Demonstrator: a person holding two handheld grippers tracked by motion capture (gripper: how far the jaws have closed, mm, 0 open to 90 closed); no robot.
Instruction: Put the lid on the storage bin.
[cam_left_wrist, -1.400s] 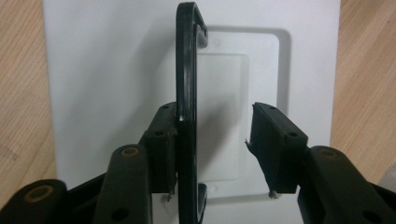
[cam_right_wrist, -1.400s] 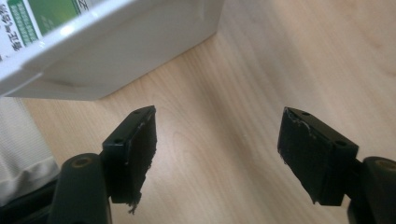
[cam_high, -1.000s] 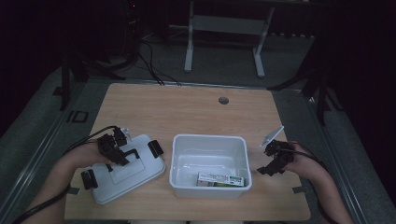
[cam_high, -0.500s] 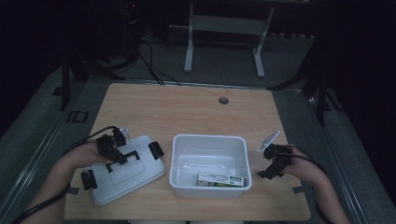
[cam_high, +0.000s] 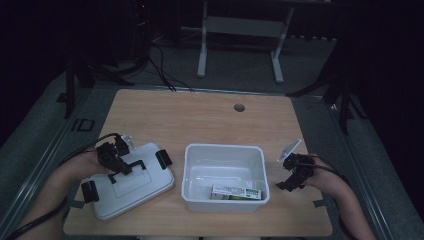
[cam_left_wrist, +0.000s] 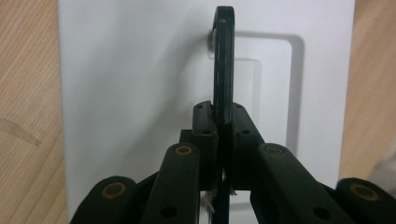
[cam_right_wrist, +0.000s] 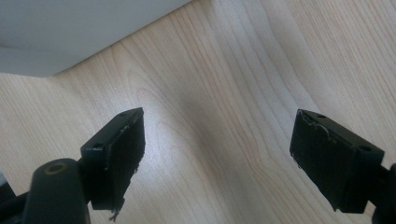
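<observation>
Resting on wooden desk (cam_high: 200, 120): white bin (cam_high: 226, 176) mid-front, carton (cam_high: 235, 192) inside; white lid (cam_high: 131, 181) beside it, black handle (cam_left_wrist: 222, 65) clenched by left gripper (cam_left_wrist: 223, 122); right gripper (cam_right_wrist: 217, 149) released, hovering over bare wood beside bin

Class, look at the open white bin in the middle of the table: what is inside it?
Inside the white bin, a flat printed box lies along the near wall. The rest of the floor looks bare; the near wall hides its lower edge.

Box (cam_high: 235, 192) label print too small
</observation>
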